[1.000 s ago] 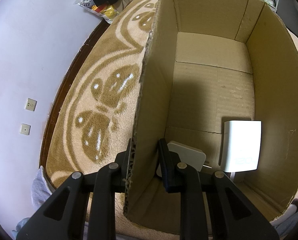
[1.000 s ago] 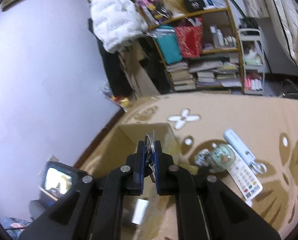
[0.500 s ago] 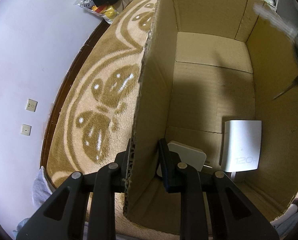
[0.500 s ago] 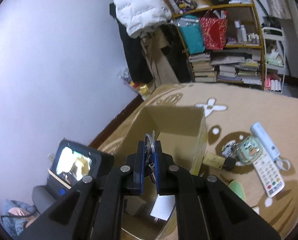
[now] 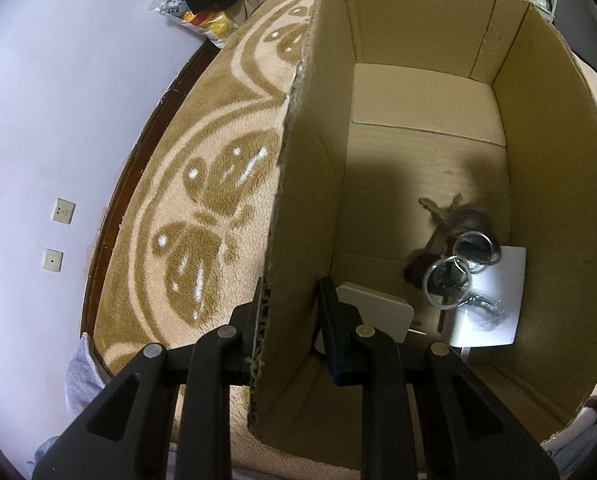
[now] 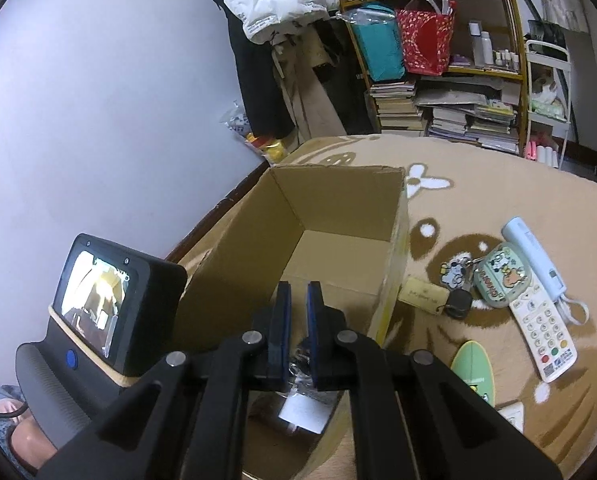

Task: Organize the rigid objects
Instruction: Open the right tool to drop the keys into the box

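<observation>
Keys [image 5: 456, 248] lie in the box [image 5: 558, 184], partly on a charger [image 5: 494, 320]; remote [image 6: 544, 330] on rug [image 6: 498, 184] right of box.

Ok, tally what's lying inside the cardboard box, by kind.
White adapters: 2
Key bunch: 1
Total: 3
</observation>
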Demonstrator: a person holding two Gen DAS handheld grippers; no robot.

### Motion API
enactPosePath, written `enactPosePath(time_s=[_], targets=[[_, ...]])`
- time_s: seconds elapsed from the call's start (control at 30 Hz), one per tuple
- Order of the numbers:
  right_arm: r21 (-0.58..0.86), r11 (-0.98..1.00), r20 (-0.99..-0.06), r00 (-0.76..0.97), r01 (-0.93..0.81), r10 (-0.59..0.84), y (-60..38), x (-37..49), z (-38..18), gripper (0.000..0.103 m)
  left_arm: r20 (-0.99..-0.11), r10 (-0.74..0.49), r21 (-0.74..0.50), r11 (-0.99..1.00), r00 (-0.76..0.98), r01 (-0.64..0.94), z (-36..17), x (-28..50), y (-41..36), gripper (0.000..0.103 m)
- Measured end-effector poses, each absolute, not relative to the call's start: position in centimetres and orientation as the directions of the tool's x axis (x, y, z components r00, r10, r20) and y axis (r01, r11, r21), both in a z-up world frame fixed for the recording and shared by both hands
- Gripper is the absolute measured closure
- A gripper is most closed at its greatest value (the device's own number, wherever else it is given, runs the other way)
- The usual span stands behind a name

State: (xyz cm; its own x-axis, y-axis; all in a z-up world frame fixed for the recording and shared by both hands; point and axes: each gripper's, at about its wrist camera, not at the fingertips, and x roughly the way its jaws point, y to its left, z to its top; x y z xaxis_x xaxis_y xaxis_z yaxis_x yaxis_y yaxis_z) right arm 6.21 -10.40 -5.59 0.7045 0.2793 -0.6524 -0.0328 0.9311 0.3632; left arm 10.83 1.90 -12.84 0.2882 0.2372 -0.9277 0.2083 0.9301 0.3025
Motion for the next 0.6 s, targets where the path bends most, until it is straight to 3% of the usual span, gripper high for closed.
enactPosePath(time_s=[0.4, 0.47, 0.53, 0.6], targets=[[0.329, 0.936, -0.676, 0.723, 0.121, 0.144, -14.9, 5.4, -4.4, 0.092, -0.927, 0.239, 0.305, 0.929, 0.289, 0.210, -12.8, 10.8, 1.9, 0.081], [0.317, 0.936, -0.690, 0.715, 0.154, 0.116, -15.8, 5.2, -4.6, 0.085, -0.927, 0.240, 0.306, 0.928, 0.289, 0.211, -12.7, 10.8, 1.9, 0.081], [0.312, 0.931, -0.702, 0.706, 0.188, 0.093, -16.8, 4.9, -5.1, 0.065, -0.927, 0.240, 0.306, 0.928, 0.289, 0.210, -12.7, 10.8, 1.9, 0.081], [0.318, 0.923, -0.714, 0.696, 0.218, 0.082, -17.6, 4.7, -5.7, 0.052, -0.927, 0.240, 0.306, 0.928, 0.289, 0.211, -12.8, 10.8, 1.9, 0.081]])
